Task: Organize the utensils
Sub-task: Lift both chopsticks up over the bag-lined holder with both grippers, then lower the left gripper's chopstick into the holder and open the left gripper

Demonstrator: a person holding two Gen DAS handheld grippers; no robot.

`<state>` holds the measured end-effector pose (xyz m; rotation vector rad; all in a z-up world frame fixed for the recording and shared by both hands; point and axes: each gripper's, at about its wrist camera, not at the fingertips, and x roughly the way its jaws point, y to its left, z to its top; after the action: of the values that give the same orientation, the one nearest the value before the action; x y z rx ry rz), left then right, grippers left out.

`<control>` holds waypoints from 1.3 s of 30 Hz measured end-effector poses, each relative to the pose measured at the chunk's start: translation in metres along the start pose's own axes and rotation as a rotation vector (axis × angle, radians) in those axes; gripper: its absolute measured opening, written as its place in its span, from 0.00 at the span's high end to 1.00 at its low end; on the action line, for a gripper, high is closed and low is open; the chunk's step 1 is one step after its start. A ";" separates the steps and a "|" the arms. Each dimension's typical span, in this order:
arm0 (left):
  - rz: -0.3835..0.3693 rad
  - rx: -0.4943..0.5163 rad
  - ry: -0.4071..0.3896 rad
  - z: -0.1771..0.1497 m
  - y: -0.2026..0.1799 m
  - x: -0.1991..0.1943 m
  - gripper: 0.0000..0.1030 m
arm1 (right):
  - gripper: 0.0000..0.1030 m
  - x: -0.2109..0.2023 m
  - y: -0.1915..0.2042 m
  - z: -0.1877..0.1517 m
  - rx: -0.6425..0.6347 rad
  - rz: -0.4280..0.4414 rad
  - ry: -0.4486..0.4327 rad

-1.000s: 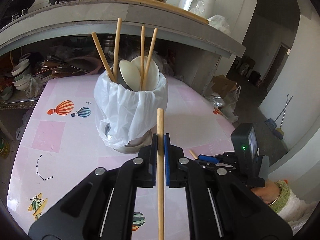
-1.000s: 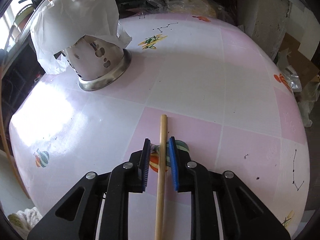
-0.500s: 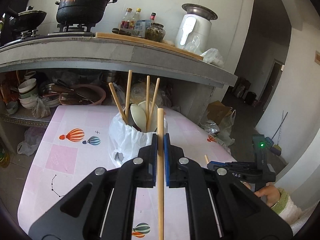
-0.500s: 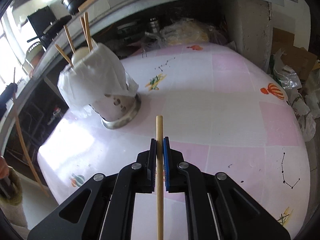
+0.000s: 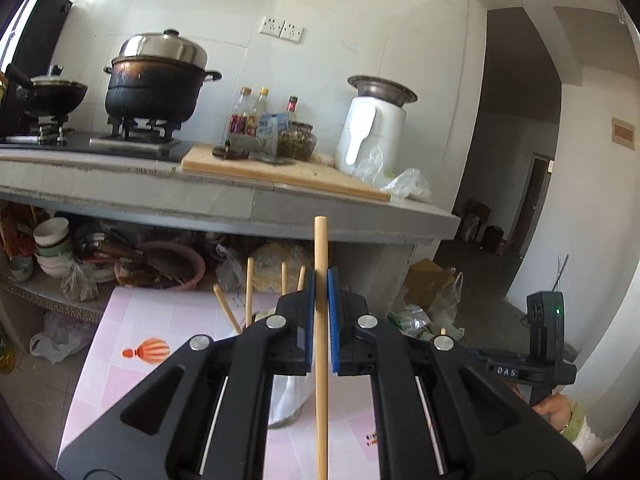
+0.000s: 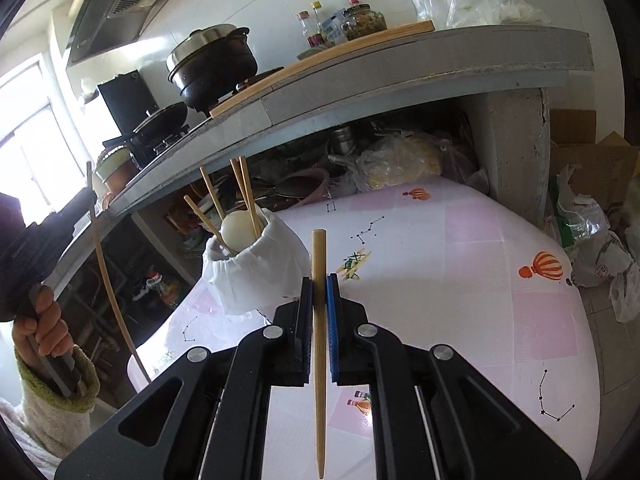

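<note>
From your right tongs, the utensil holder stands on the bench at 11 o'clock, four chopsticks and a spoon standing in it. Behind the bench, at 12 o'clock, runs the counter, carrying a pot and bottles. Your left hand sits at 9 o'clock

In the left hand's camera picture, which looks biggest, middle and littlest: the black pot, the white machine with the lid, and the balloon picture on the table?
1. black pot
2. white machine
3. balloon picture, though it lies nearer the camera, so it looks bigger than it really is.
</note>
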<state>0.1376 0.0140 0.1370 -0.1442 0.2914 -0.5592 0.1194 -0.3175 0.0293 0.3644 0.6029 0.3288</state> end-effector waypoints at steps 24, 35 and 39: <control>0.121 -0.028 -0.163 0.020 0.029 0.135 0.95 | 0.93 0.012 -0.025 0.004 0.066 0.006 0.036; 0.069 -0.061 -0.051 -0.017 0.041 0.137 0.91 | 0.93 0.015 -0.026 0.005 0.066 -0.002 0.041; 0.071 -0.052 -0.049 -0.022 0.040 0.119 0.72 | 0.93 0.009 -0.020 0.013 0.051 0.005 0.023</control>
<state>0.2465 -0.0184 0.0796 -0.1965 0.2623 -0.4776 0.1384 -0.3342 0.0267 0.4118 0.6335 0.3228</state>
